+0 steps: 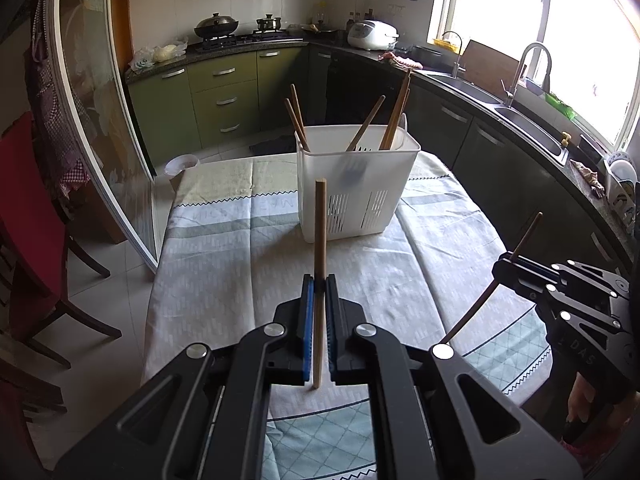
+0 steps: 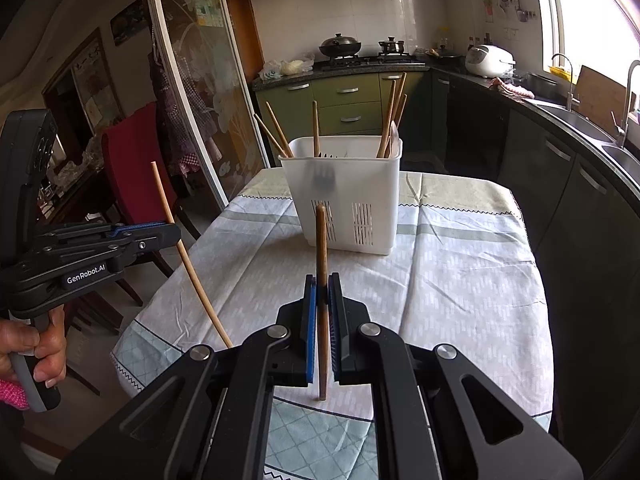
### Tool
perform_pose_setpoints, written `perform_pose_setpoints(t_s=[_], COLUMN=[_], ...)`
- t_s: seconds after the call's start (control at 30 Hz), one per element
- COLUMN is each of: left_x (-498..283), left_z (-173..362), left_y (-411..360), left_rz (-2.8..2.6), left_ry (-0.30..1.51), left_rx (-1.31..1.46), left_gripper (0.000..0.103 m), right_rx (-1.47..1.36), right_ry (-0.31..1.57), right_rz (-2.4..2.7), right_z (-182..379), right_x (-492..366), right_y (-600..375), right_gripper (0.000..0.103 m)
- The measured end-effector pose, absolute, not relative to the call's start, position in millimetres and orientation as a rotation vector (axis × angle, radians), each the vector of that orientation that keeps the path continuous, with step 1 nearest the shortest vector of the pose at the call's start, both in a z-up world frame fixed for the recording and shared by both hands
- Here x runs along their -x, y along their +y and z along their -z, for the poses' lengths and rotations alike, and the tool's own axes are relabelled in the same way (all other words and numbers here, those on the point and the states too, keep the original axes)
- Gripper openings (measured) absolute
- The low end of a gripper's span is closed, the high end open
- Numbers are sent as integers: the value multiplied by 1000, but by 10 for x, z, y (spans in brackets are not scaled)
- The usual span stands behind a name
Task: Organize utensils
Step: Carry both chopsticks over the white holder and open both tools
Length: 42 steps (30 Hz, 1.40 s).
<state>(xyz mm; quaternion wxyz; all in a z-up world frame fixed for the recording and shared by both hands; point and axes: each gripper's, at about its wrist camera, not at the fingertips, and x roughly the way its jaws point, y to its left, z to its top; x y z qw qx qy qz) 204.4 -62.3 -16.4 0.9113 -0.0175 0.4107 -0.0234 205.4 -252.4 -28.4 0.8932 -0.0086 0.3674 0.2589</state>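
While each gripper clamps a chopstick, the caddy [image 1: 356, 184] stands ahead, unobstructed.

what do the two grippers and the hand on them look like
Both the left gripper and right gripper are matte black linkage frames with silver rivets and blue pads lining the jaws. The left one carries white "GenRobot.AI" lettering; a bare hand grips its handle, pink fabric at the wrist.

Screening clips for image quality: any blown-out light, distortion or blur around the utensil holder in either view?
Left wrist view: window blown out white, fisheye bends the counter edge; white utensil holder sharp, contents behind its translucent wall hazy. Right wrist view: window also overexposed, door frame curved by the lens; holder and held chopstick in focus.
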Motion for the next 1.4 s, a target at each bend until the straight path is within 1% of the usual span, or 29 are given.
perform_pose_setpoints(t_s=[0.2,0.4,0.77,1.17,1.27,1.4], left_x=[-2029,-2058,-2263,-2788,-2956,-3190], left_z=[42,-206,-881,-1565,-1629,-1541], left_y=[-627,-674,-755,-772,-779,-792], left_rz=[57,78,104,88,81,72], left_ry=[821,784,681,554,531,536], left_rx=[35,24,9,20,22,17], left_gripper=[6,6,6,6,6,6], right_rx=[27,31,-26,-65,-62,-52], right_ry=[747,717,660,536,500,473], right_rz=[-545,-564,-595,-561,-550,-534], right_z=[180,-53,-710,-1439,-1562,-1575], right_x=[-2052,-2135,-2525,-3073,-3240,-3455], right_y=[-2506,-2502,-2577,-2582,-2527,-2420], right_gripper=[7,7,7,7,7,7])
